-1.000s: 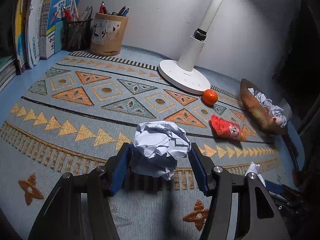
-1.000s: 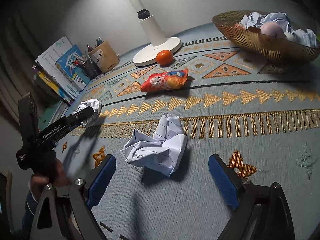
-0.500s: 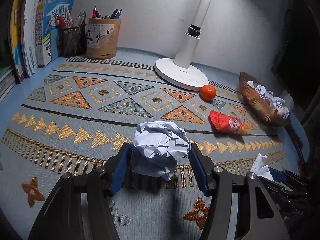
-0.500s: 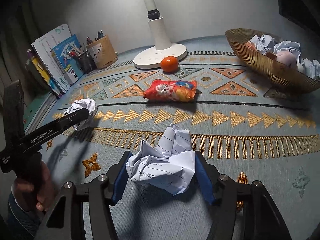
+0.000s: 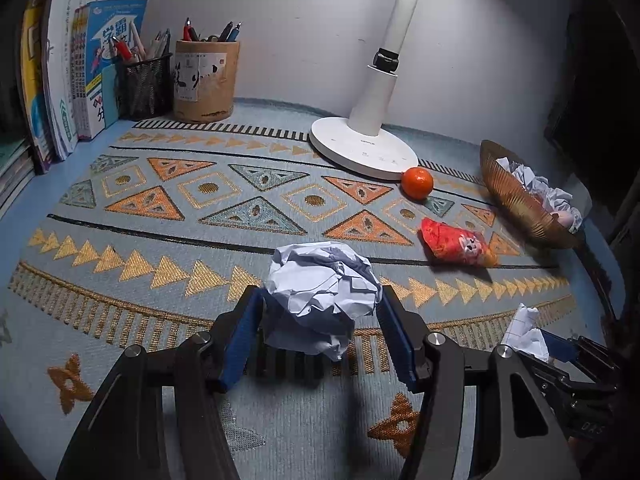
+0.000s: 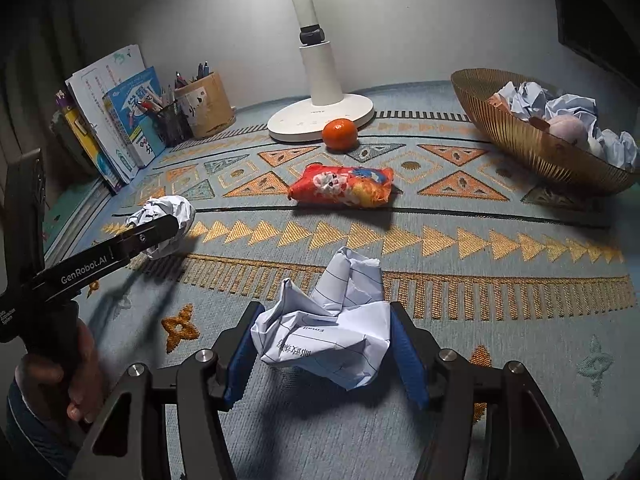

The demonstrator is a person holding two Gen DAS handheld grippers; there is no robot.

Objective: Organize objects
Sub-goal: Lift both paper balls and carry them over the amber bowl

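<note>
My left gripper (image 5: 319,300) is shut on a crumpled white paper ball (image 5: 324,288), held just over the patterned mat (image 5: 168,208). Blue pads press both its sides. From the right wrist view this ball (image 6: 170,210) and the left gripper (image 6: 154,232) show at the left, with a hand on the handle. My right gripper (image 6: 325,314) is shut on a crumpled lined sheet (image 6: 332,332), low over the mat's near edge. That sheet (image 5: 524,332) peeks in at the lower right of the left wrist view.
A gold ribbed bowl (image 6: 520,140) with several paper balls stands at the right. A red snack packet (image 6: 344,184) and a mandarin (image 6: 340,133) lie before the white lamp base (image 6: 320,114). Pen holders (image 5: 206,76) and books (image 5: 60,80) line the back left.
The right jaws closed from wide open onto the lined sheet, which lay loose on the mat before. The left gripper kept its hold on the paper ball and hardly moved.
</note>
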